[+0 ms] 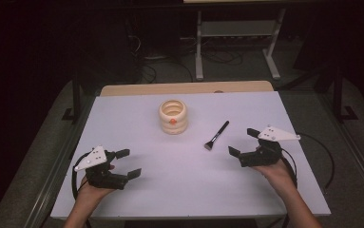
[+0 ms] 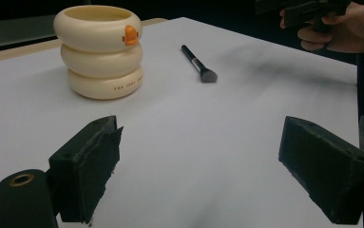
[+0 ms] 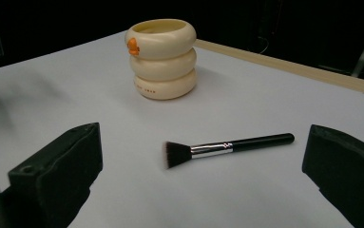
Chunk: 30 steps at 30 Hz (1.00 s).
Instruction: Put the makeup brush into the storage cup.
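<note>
Right hand-held gripper (image 1: 244,147) spread wide, empty, just at four o'clock of one black-handled makeup brush (image 1: 216,136) lying on the white surface (image 1: 146,123); left hand-held gripper (image 1: 128,164) likewise released; one cream three-ringed holder (image 1: 173,117) at the brush's ten o'clock.

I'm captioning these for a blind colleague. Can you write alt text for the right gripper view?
A makeup brush lies flat on a white table, bristles pointing left, between the open black jaws of the right hand-held gripper. Behind it stands a cream holder shaped like three stacked rings, with a small orange mark near its rim.

Brush (image 1: 216,136) beside right gripper (image 1: 243,146)
</note>
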Tool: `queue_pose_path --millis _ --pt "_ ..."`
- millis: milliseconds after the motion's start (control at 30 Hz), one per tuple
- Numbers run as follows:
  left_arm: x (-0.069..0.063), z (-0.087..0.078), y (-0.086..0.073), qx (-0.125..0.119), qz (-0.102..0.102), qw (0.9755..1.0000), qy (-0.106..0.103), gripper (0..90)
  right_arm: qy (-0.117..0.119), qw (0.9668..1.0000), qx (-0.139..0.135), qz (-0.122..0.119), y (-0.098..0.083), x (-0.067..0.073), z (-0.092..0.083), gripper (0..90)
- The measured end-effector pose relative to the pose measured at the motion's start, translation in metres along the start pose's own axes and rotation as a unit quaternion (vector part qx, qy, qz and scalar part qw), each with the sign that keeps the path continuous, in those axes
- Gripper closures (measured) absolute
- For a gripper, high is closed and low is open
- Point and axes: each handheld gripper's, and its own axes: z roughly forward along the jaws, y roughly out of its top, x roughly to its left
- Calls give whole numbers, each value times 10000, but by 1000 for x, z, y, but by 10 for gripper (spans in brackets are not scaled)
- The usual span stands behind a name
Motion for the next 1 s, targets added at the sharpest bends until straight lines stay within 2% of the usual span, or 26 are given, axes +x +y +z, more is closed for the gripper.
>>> queue_pose_path --millis 300,400,633,800,867,1000 --pt "-3 -4 2 -23 32 10000 65 131 60 10000 31 15 5 -3 8 0" --pt "-3 -3 2 -40 42 10000 55 130 52 10000 -44 52 7 -3 10 0" --pt "-1 -2 4 -48 74 9999 65 130 69 9999 81 62 9 -5 17 0" --pt "0 -3 4 -94 15 9999 61 131 67 9999 37 73 15 -5 20 0" --pt "1 -2 3 -19 61 10000 48 131 77 9999 41 66 15 -6 21 0" --pt "0 -2 3 -88 3 9999 61 131 72 9999 91 63 15 -7 23 0"
